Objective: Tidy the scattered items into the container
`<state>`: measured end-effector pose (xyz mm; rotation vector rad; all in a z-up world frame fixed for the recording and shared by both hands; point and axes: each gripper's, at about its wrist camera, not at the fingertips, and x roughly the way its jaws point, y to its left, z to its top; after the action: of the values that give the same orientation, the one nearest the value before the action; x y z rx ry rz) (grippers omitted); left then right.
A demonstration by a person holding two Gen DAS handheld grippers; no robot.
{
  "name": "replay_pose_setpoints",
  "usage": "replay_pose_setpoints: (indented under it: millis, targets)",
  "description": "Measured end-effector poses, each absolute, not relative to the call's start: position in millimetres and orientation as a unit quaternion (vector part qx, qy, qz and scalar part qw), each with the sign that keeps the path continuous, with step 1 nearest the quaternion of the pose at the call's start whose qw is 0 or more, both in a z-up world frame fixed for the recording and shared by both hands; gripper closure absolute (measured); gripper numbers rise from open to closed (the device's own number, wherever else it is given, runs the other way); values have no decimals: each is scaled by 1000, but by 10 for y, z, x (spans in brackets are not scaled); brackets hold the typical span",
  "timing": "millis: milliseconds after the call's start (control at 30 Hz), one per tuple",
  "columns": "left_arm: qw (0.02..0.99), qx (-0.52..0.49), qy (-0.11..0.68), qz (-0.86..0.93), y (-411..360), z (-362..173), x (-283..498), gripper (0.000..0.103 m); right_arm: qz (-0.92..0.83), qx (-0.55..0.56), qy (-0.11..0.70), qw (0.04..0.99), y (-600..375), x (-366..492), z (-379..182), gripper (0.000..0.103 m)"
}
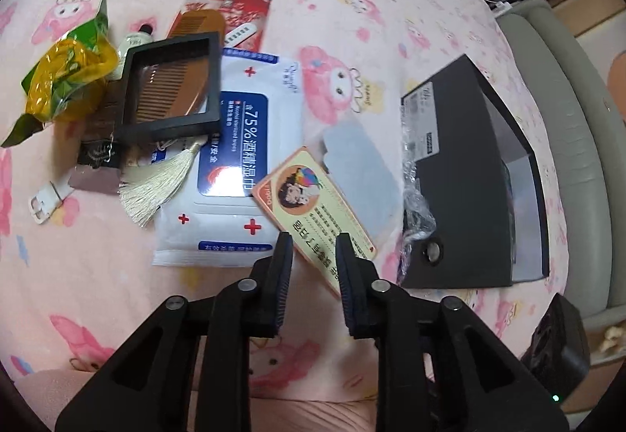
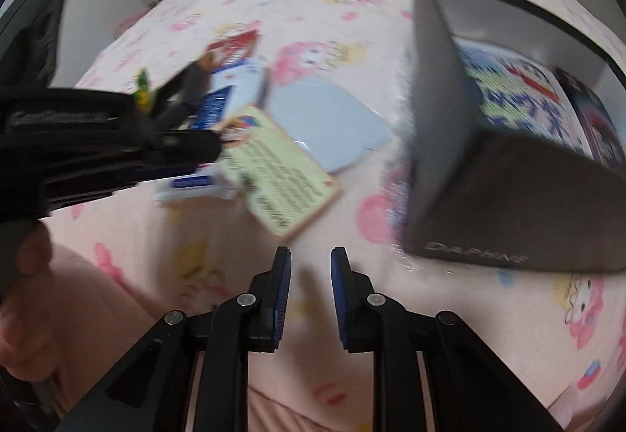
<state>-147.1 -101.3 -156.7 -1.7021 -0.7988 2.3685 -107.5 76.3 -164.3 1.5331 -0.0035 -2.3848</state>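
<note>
Left wrist view: my left fingers (image 1: 313, 240) are hovering apart over the near corner of the yellow card (image 1: 313, 209), gripping nothing. The card is lying on the pink bed sheet (image 1: 391, 2), overlapping the right near edge of the white wipes pack (image 1: 231, 162) and the grey pad (image 1: 360, 174) just to its right. The dark box (image 1: 469, 178) is sitting to the right, open at the top, with crinkled plastic wrap (image 1: 416, 213) against its left wall. Far left, a black frame (image 1: 172, 88) is resting on a wooden comb (image 1: 168, 95), with a cream tassel (image 1: 156, 178), a green and yellow packet (image 1: 66, 76), a red packet (image 1: 231, 13) and a white buckle strap (image 1: 49, 201) scattered around. In the blurred right wrist view, my right fingers (image 2: 311, 252) are hanging apart and empty above the sheet, near the box (image 2: 489, 174), which is holding printed items.
</note>
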Motion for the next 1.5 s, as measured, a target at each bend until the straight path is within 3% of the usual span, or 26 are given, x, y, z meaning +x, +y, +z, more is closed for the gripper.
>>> replay_pose_setpoints:
  millis: [100, 233, 333, 433, 533, 567, 600, 633, 800, 967, 1167, 1500]
  targets:
    - [60, -570, -258, 778, -1012, -1563, -1597, 74, -828, 539, -14, 152, 863, -1154, -1681, 85]
    - [37, -572, -171, 801, -882, -1472, -1883, 66, -825, 533, -67, 174, 983, -1228, -1704, 83]
    - [17, -567, -157, 808, -867, -1553, -2069, 58, -820, 521, -109, 211, 1055, -1292, -1780, 66]
    - [21, -576, -165, 800, -881, -1714, -2137, 58, -823, 516, -107, 211, 1036, -1337, -1815, 60]
    - [21, -574, -142, 806, -841, -1721, -2120, 63, -826, 513, -103, 208, 983, -1358, -1811, 60]
    - [20, -576, -135, 806, -830, -1726, -2096, 69, -829, 510, -104, 205, 974, -1359, -1811, 60]
    - [24, -582, -134, 802, -814, -1744, -2065, 85, -830, 509, -102, 203, 967, -1356, -1814, 60]
    - [35, -590, -141, 795, -791, -1775, -2033, 89, -830, 510, -102, 204, 967, -1349, -1815, 60]
    - [52, -598, -158, 784, -808, -1750, -1848, 90, -824, 512, -125, 207, 1062, -1304, -1784, 68]
    - [52, -584, -204, 784, -988, -1681, -1728, 89, -821, 516, -143, 196, 1192, -1261, -1745, 68]
    - [34, -572, -222, 789, -1114, -1686, -1785, 73, -821, 526, -134, 179, 1159, -1311, -1835, 68]
    - [94, -621, -205, 751, -873, -1750, -1597, 80, -823, 526, -99, 189, 1052, -1253, -1822, 68]
